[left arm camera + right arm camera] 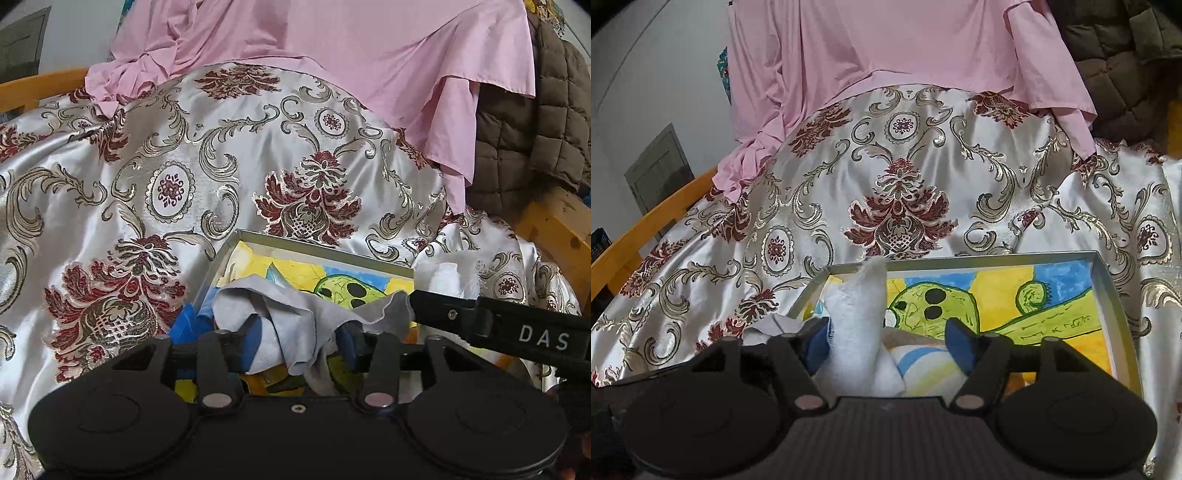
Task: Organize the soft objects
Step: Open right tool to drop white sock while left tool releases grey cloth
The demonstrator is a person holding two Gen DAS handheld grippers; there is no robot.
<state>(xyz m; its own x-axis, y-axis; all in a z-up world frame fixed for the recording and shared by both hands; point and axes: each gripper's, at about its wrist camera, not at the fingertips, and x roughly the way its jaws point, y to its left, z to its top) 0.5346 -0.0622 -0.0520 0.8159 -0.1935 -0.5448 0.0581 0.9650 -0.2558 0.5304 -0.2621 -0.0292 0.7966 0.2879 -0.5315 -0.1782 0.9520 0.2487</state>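
Note:
A shallow box (314,248) with a yellow, blue and green cartoon drawing inside lies on the satin bedspread; it also shows in the right wrist view (1108,280). My left gripper (299,339) is open over the box's near left part, with a grey cloth (295,306) draped loosely between and over its blue-padded fingers. My right gripper (886,339) is open over the box, and a white cloth (858,317) stands up between its fingers, beside the left one. The right gripper's finger (498,325) shows at the right of the left wrist view, next to the white cloth (448,275).
A floral satin bedspread (184,177) covers the bed. A pink sheet (332,55) lies behind it and a brown quilted blanket (535,129) at the right. The orange wooden bed frame (639,236) runs along the sides.

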